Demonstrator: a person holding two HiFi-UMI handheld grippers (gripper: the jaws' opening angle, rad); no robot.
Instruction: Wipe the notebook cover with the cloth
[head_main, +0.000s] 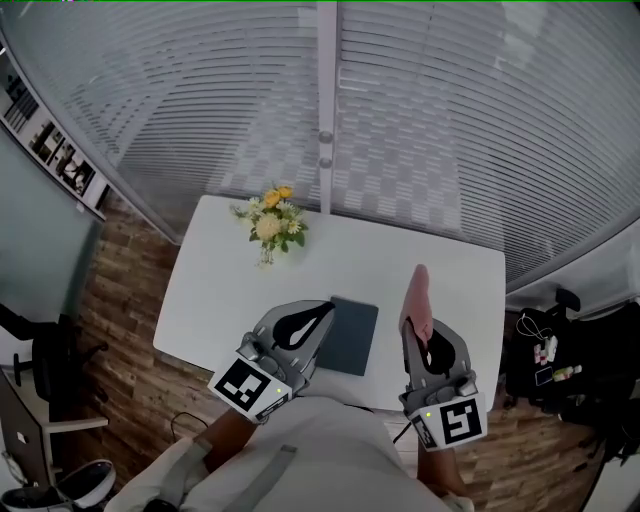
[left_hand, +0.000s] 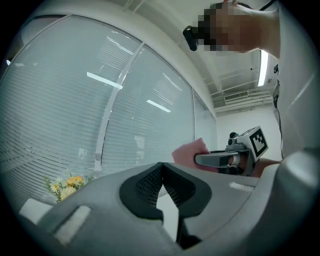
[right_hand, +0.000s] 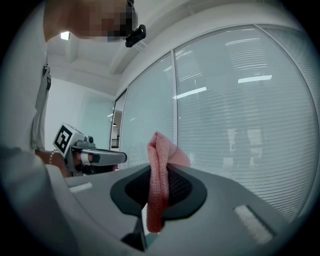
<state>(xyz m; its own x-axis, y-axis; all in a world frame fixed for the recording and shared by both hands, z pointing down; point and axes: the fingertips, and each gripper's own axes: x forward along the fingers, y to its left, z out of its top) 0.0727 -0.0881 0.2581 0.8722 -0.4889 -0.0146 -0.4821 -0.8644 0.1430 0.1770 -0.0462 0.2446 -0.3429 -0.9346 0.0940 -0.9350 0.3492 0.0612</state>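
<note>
A dark teal notebook (head_main: 352, 340) lies flat near the front edge of the white table (head_main: 440, 265). My left gripper (head_main: 326, 311) hangs over the notebook's left edge, tilted upward, shut with nothing between its jaws (left_hand: 161, 165). To the notebook's right, my right gripper (head_main: 415, 326) is shut on a pink cloth (head_main: 419, 293), whose folded end sticks up past the jaws. In the right gripper view the cloth (right_hand: 161, 165) hangs pinched between the pads. In the left gripper view the cloth (left_hand: 191, 150) shows beside the right gripper (left_hand: 200, 160). Neither gripper view shows the notebook.
A small bunch of yellow and white flowers (head_main: 269, 225) stands at the table's back left. Glass walls with blinds (head_main: 420, 110) rise behind the table. Wooden floor lies at the left, and a dark bag with small items (head_main: 555, 365) at the right.
</note>
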